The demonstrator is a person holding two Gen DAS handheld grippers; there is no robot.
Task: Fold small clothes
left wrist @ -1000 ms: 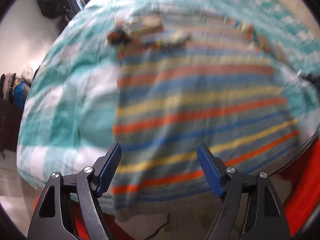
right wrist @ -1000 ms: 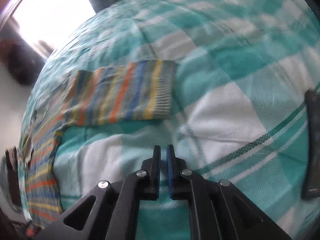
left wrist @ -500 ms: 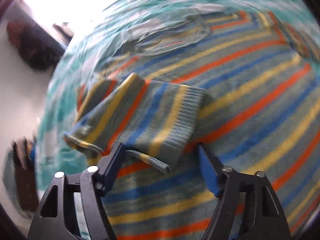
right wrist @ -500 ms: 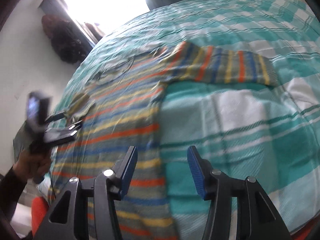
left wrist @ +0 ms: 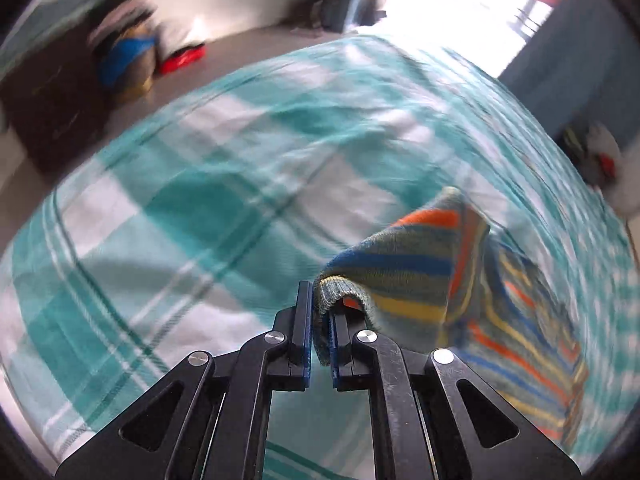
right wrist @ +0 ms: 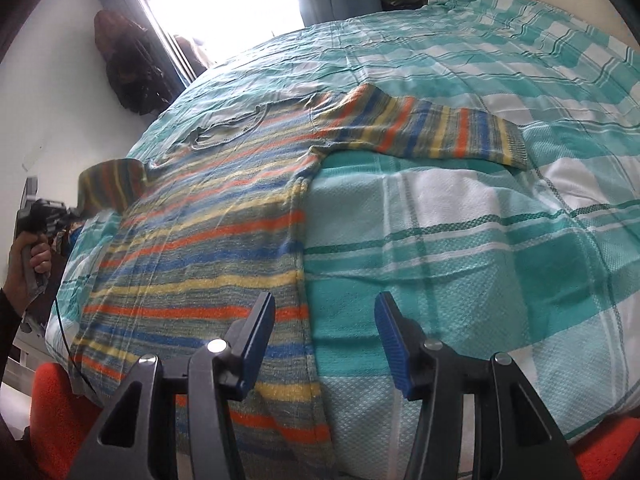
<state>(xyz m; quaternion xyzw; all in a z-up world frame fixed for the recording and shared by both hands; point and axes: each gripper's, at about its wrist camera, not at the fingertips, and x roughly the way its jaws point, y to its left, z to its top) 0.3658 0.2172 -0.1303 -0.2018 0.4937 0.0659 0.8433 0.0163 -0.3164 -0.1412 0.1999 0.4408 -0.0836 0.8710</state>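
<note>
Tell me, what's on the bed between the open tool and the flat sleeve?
Only bare bedspread lies between the right tool and the sleeve, in the right wrist view.

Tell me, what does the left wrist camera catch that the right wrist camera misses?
Only the left wrist view shows the left tongs up close, shut on the ribbed cuff of a sleeve.

Only the right wrist view shows the sweater's flat body, its other sleeve stretched out, the open right tongs and a hand gripping the other tool.

Both show the striped knitted sweater on the teal-and-white checked bedspread.
</note>
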